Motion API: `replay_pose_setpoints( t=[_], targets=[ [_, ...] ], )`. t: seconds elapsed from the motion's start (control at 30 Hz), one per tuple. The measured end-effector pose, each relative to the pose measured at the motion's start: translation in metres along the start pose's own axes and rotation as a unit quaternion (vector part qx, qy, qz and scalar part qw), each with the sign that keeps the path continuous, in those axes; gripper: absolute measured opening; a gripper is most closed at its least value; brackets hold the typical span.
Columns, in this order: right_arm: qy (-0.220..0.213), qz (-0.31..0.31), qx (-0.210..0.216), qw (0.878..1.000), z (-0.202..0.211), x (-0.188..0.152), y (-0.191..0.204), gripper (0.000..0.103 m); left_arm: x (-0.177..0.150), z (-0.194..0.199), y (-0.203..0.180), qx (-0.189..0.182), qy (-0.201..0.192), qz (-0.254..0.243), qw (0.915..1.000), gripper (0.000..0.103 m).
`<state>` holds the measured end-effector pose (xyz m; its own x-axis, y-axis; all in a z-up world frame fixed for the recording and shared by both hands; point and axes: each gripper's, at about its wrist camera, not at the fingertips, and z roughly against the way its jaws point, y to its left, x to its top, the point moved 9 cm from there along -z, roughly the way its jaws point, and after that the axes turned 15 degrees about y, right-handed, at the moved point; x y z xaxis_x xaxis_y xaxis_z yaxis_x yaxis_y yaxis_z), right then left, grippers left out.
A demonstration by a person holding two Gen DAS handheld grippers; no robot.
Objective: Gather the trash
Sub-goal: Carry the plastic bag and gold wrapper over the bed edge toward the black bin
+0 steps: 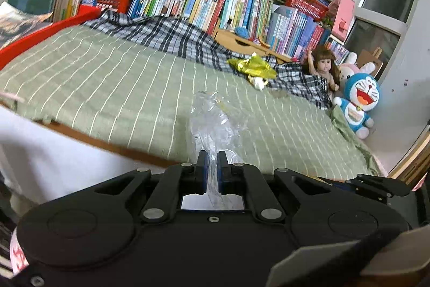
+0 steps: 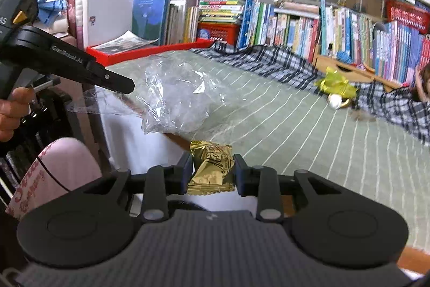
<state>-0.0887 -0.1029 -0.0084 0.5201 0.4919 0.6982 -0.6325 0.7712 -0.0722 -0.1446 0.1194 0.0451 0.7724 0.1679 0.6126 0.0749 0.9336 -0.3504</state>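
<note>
Two grippers over a bed with a green striped sheet. Along the far side, a long row of books under the windows. Rumpled against them, a checked blanket. Beside the blanket's end, a doll and a blue plush toy. Near the bed's near edge, a clear plastic bag, held in the air, crumpled. Left gripper pressed almost together, pinching one end of that bag. Right gripper closed on a gold candy wrapper, just below the bag. Farther off, on the blanket's edge, a yellow wrapper, untouched.
</note>
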Motion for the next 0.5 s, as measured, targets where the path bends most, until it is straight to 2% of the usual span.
replay_pose_setpoints(
  t=[0.23,0.5],
  targets=[
    [0.022,-0.004,0.021,1.000,-0.022,-0.021,0.011,0.039,-0.034,-0.007,0.001,0.012,0.029,0.001,0.9995,0.006],
    [0.056,-0.017,0.025,0.998,-0.045,-0.040,0.007,0.039,-0.066,-0.027,0.008,0.004,0.079,0.013,0.9968,0.006]
  ],
)
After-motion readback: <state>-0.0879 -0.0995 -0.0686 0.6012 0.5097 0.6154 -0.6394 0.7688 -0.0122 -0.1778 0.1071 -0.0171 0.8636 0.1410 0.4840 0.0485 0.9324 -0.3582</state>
